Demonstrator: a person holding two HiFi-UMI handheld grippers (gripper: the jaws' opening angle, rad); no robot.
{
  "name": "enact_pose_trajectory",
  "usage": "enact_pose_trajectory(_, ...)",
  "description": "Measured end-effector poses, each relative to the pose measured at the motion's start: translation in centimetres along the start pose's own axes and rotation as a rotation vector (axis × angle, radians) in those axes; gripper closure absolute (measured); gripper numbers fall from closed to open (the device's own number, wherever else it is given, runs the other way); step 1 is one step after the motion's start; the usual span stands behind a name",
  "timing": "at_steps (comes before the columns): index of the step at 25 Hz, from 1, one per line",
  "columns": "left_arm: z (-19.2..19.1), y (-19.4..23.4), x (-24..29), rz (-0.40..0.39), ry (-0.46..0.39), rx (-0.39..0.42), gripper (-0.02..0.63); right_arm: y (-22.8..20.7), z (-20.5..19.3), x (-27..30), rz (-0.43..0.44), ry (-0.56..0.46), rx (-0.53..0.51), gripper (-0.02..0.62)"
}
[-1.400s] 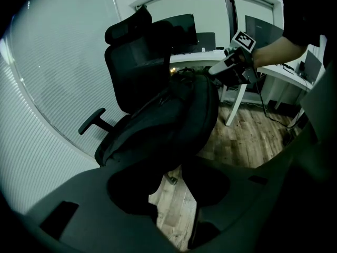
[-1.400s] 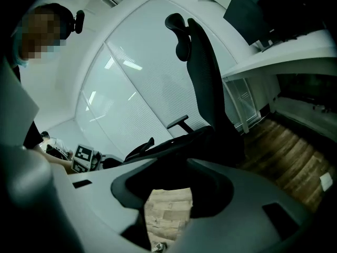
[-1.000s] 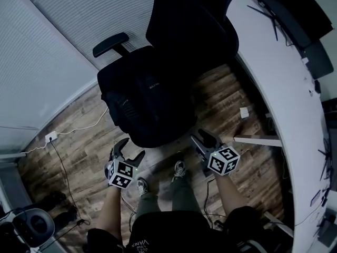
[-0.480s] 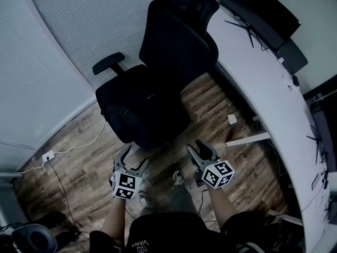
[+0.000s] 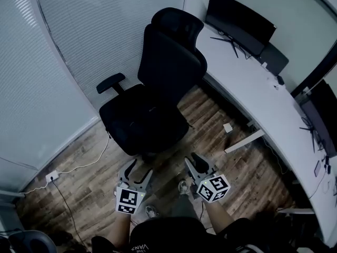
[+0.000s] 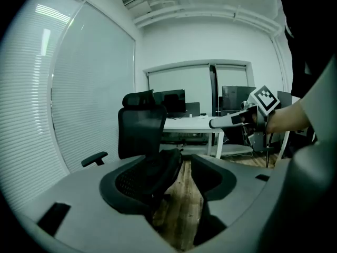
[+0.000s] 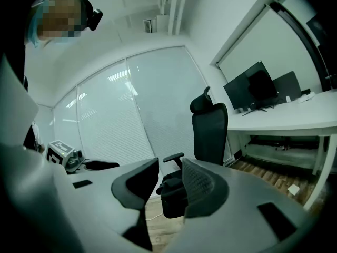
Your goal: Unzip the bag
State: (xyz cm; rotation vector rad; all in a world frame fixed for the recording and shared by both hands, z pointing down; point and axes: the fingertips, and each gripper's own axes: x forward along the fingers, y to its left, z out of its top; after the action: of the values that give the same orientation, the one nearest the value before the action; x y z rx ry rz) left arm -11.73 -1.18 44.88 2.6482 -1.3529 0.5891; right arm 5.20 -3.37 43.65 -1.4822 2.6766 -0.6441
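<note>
A black bag (image 5: 143, 119) lies on the seat of a black office chair (image 5: 169, 57); it also shows in the left gripper view (image 6: 160, 170) and the right gripper view (image 7: 171, 191). Its zipper cannot be made out. My left gripper (image 5: 138, 169) hovers over the wooden floor just short of the seat's front edge. Its jaws are closing with nothing between them. My right gripper (image 5: 195, 160) hangs beside it to the right, also short of the chair, its jaws closing on nothing. Neither touches the bag.
A long white desk (image 5: 258, 88) with monitors (image 5: 239, 22) curves along the right. Blinds (image 5: 63, 46) cover the wall to the left. A white cable (image 5: 79, 165) runs to a floor socket (image 5: 51, 176). A small white box (image 5: 227, 127) sits near the desk leg.
The head view has lifted, so the chair now shows whole and farther up the frame. Both grippers sit lower in the view and a little closer together, still short of the chair.
</note>
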Motion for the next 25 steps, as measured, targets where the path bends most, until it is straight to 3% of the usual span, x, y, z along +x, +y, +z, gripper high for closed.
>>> enact_pose_trajectory(8, 1.5, -1.2, -6.5, -0.004, -0.097, 0.029, 0.423, 6.0, 0.4, -4.0, -0.046, -0.065, -0.055, 0.522)
enact_pose_trajectory(18, 3.2, -2.5, -13.3, -0.033, -0.196, 0.093, 0.528, 12.1, -0.1, -7.1, -0.061, -0.101, -0.087, 0.538)
enact_pose_trajectory(25, 3.3, -3.6, -16.3, -0.041, -0.206, 0.104, 0.563, 14.6, -0.4, -9.5, -0.08, -0.099, -0.12, 0.541)
